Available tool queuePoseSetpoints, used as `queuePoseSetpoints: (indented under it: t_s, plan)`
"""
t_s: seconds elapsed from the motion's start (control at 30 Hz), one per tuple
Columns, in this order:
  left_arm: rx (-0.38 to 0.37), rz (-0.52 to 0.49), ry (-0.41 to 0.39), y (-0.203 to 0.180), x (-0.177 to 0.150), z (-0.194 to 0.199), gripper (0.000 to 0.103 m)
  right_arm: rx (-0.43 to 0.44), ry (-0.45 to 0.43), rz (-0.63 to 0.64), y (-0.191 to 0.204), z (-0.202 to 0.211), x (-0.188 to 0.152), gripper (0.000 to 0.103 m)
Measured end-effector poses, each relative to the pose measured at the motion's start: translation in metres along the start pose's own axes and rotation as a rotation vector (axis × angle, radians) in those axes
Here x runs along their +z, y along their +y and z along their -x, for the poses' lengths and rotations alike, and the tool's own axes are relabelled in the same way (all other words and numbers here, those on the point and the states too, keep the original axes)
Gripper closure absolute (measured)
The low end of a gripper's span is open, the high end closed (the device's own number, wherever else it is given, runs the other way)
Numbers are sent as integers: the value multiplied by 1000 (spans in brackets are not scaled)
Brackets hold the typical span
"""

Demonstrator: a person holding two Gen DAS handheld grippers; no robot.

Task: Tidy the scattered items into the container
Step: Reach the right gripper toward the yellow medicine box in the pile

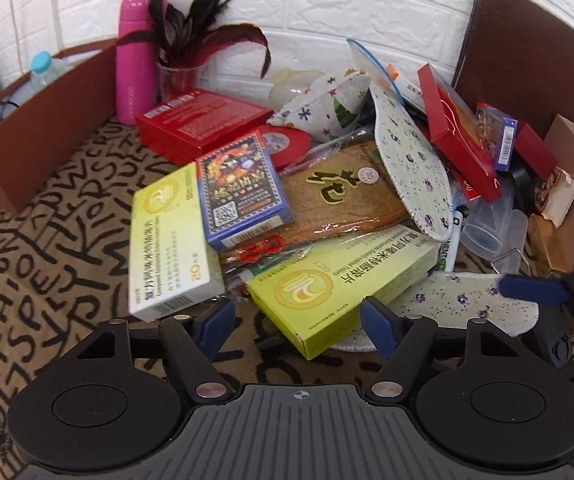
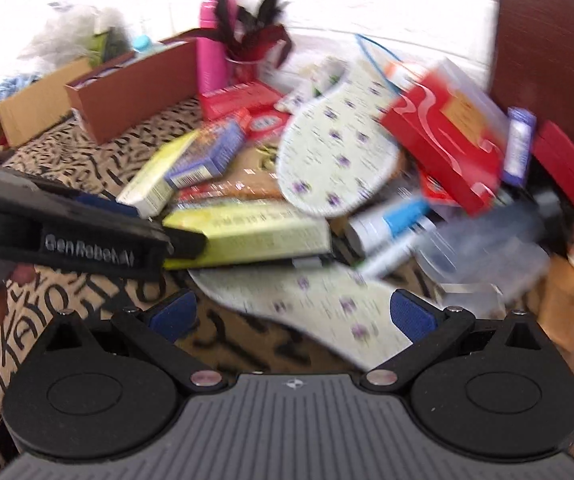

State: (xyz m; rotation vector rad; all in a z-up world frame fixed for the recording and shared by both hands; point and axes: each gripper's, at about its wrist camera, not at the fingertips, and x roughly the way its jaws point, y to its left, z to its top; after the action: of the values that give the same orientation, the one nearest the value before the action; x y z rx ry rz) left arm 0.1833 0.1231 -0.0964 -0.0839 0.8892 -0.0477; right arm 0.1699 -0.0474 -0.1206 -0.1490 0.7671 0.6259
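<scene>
Hand-held grippers (image 1: 297, 316) (image 2: 291, 312) angled down, jaws apart, empty.

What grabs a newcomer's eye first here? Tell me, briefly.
A jumbled heap of boxes and flowery fabric insoles fills the middle of the letter-patterned cloth, with a yellow-green cardboard medicine box nearest the open left tongs. Behind it, by the white brick wall, stands a tall pink bottle beside dark red feathers.
</scene>
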Motion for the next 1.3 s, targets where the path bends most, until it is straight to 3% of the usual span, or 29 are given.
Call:
queuePoseSetpoints:
  t_s: [0.2, 0.33, 0.4, 0.47, 0.53, 0.57, 0.63, 0.67, 0.73, 0.77, 0.8, 0.83, 0.87, 0.9, 1.0, 1.1, 1.23, 1.3]
  plan:
    - [-57, -20, 15, -1, 7, -13, 26, 108, -29, 62, -1, -18, 10, 6]
    - [-85, -13, 18, 2, 9, -20, 32, 128, -48, 89, 2, -25, 12, 10]
    - [-98, -13, 26, 2, 10, -23, 41, 136, -63, 117, 2, -27, 11, 13]
    - [-99, -19, 30, 0, 10, -23, 44, 161, -69, 136, 3, -26, 11, 22]
    - [-126, -30, 41, -3, 7, -22, 58, 232, -67, 153, 5, -21, 10, 32]
    - [-158, -27, 52, -4, 6, -22, 70, 253, -63, 167, 8, -17, 9, 35]
    - [-214, -8, 77, -5, 2, -22, 66, 257, -62, 212, 16, -12, 7, 36]
    - [-221, -10, 84, -6, 0, -22, 72, 254, -58, 230, 20, -11, 7, 38]
    - [-211, -23, 83, -8, -3, -19, 74, 226, -55, 253, 24, -9, 4, 36]
    - [-198, -31, 75, -9, -4, -16, 73, 209, -57, 250, 23, -7, 2, 33]
    - [-177, -39, 56, -9, -5, -12, 64, 195, -59, 242, 21, -6, 0, 30]
    - [-147, -47, 31, -7, -5, -8, 61, 179, -60, 229, 17, -5, 0, 21]
    - [-114, -54, 12, -6, -4, -5, 49, 166, -62, 217, 14, -5, -1, 16]
    - [-94, -60, 2, -5, -2, -5, 38, 157, -66, 209, 10, -4, -1, 16]
    - [-84, -76, -13, -3, 5, -9, 24, 138, -74, 188, 5, -4, 1, 11]
    - [-67, -101, -26, -3, 12, -20, 21, 149, -89, 161, 3, -7, 4, 8]
    - [-117, -111, -1, -6, 22, -38, 19, 168, -86, 154, 6, -16, 9, 8]
    - [-112, -140, -5, -11, 24, -46, 14, 158, -80, 159, 6, -25, 12, 8]
